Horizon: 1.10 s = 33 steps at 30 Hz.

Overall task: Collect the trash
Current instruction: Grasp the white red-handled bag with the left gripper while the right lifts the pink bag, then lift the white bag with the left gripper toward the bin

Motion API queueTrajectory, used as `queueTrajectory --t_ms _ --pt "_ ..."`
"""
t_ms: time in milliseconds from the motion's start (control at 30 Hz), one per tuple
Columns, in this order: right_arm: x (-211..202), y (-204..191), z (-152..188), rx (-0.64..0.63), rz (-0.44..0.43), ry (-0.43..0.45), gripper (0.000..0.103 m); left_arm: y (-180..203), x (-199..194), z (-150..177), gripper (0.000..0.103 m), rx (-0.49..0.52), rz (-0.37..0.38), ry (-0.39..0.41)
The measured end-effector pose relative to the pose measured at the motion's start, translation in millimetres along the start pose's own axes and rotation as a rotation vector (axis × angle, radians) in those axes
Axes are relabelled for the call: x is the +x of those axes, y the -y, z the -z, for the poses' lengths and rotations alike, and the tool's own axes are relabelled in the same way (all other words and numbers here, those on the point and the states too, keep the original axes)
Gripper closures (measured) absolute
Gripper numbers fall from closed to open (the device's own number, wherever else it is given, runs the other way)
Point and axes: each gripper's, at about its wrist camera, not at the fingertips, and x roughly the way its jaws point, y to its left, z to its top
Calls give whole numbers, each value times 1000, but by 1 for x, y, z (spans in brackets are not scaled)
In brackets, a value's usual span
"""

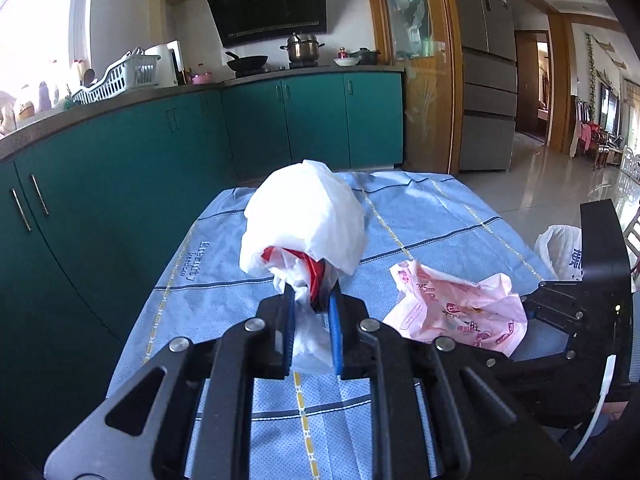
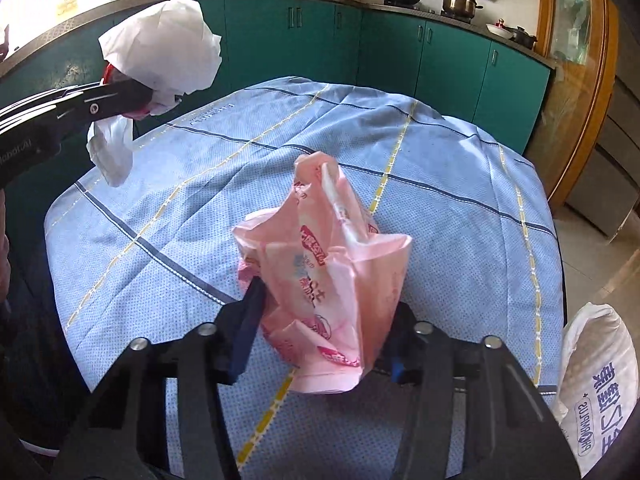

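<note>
Round table under a blue checked cloth (image 2: 440, 216), crumpled pink plastic bag (image 2: 332, 272) resting on it

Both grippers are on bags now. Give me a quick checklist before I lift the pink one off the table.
1. Left gripper shut on the white bag: ok, bag held clear above the tablecloth.
2. Right gripper around the pink bag: ok, bag sits between the jaws.
3. Right pads pressing firmly: cannot tell; the right-hand pad is hidden behind the plastic.
4. Pink bag free of the cloth: not ok yet, it rests on the tablecloth.
5. Collection sack at the table's right edge within view: ok.
6. Sack mouth open: cannot tell.
</note>
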Motion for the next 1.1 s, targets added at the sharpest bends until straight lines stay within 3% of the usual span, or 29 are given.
queueTrajectory --t_ms 300,500,700,967,1100 --pt "-36 19 17 48 37 69 59 5 -21 2 87 10 -11 45" --pt "-53 37 30 109 68 85 59 18 -28 5 87 19 31 48" --pt "-64 54 49 195 69 71 59 42 -13 24 87 21 150 -53" --pt "-62 69 62 288 29 42 59 60 14 54 86 37 185 -176" --pt "-55 62 59 260 54 23 48 51 16 57 73 10 184 -185"
